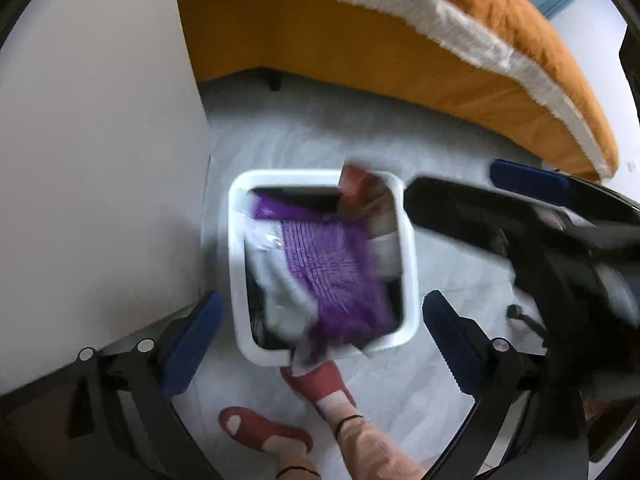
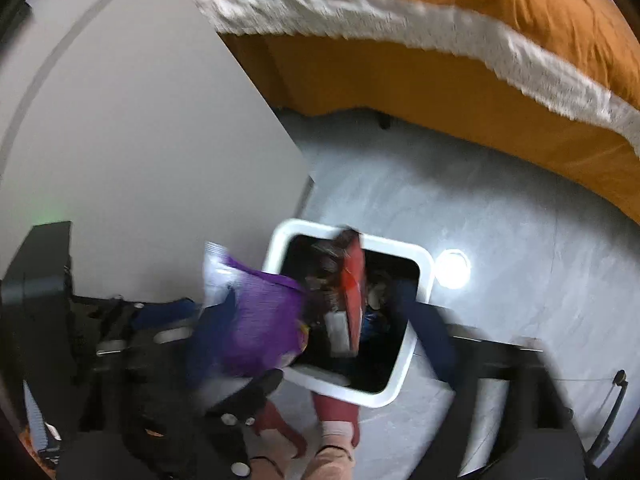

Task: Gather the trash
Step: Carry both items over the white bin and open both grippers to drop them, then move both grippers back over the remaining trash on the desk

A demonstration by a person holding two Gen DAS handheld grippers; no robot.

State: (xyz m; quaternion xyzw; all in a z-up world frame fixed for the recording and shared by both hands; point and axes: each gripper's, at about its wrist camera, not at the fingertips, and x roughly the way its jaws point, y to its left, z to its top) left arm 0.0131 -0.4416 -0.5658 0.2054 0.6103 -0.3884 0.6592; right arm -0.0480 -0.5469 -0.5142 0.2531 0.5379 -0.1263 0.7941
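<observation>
A white square trash bin (image 1: 408,264) stands on the floor below both grippers; it also shows in the right wrist view (image 2: 400,372). A purple and white snack bag (image 1: 332,276) is loose in the air over the bin mouth; it shows blurred in the right wrist view (image 2: 256,320). A red wrapper (image 1: 354,186) drops at the bin's far edge and shows in the right wrist view (image 2: 352,292). My left gripper (image 1: 320,340) is open and empty above the bin. My right gripper (image 2: 320,328) is open with the red wrapper between its fingers, touching neither.
A white cabinet panel (image 1: 100,140) stands left of the bin. An orange bed with a white fringed blanket (image 1: 440,40) runs along the back. The person's feet in red slippers (image 1: 320,380) stand just in front of the bin. A bright reflection (image 2: 452,268) lies on the grey floor.
</observation>
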